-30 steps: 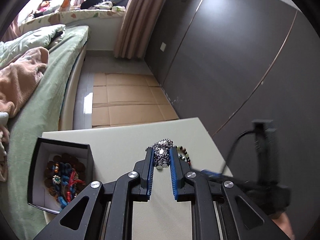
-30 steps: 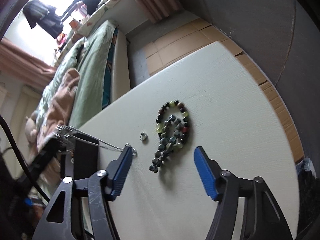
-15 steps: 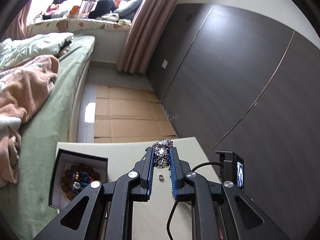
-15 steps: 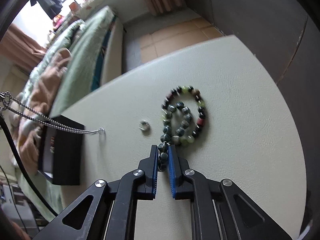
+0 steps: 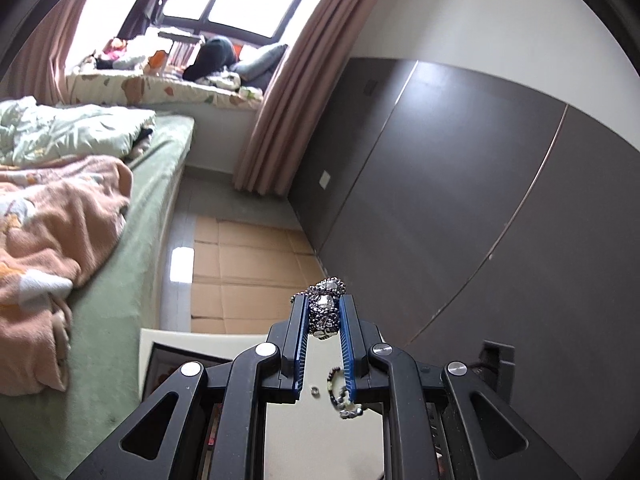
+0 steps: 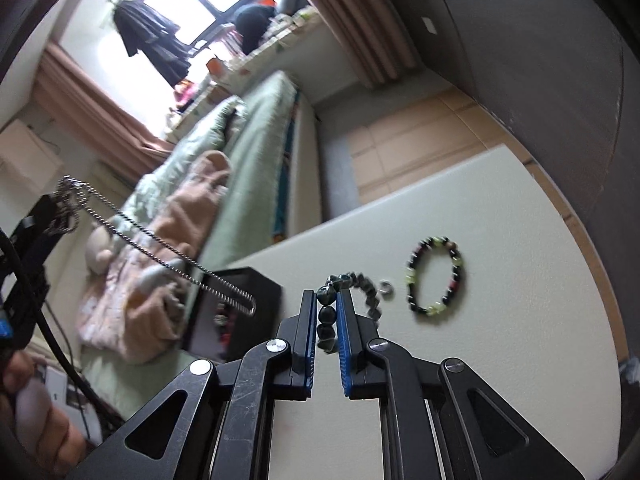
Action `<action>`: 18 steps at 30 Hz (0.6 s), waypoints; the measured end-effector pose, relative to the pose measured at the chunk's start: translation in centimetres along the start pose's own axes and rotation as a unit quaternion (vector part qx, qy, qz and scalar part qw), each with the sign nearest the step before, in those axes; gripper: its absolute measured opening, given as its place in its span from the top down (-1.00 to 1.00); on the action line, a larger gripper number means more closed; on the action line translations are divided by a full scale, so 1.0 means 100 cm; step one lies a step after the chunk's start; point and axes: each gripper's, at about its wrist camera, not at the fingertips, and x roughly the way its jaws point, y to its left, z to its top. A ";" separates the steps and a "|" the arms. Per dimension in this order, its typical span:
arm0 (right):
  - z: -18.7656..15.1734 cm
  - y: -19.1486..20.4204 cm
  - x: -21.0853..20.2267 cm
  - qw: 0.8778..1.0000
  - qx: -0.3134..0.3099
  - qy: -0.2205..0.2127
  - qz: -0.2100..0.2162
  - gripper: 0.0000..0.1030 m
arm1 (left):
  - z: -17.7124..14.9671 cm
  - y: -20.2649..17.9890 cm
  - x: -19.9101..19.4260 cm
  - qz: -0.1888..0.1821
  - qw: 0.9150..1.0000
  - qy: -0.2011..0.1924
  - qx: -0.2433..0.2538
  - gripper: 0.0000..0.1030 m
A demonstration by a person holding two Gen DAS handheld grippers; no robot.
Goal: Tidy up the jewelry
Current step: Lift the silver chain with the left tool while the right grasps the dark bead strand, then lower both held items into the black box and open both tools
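L gripper clenched on silver chain bundle, R gripper clamped on dark bead bracelet, second bracelet and sm ring on table, black box nearby.

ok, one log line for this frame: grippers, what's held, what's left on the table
left gripper: shut on silver chain necklace | right gripper: shut on dark bead bracelet | table: multicolour bead bracelet, small ring, black box
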 end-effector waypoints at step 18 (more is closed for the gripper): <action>-0.002 0.048 0.005 0.997 -0.031 -0.018 0.065 0.78 | 0.001 0.059 -0.002 0.055 0.998 -0.004 -0.044 0.69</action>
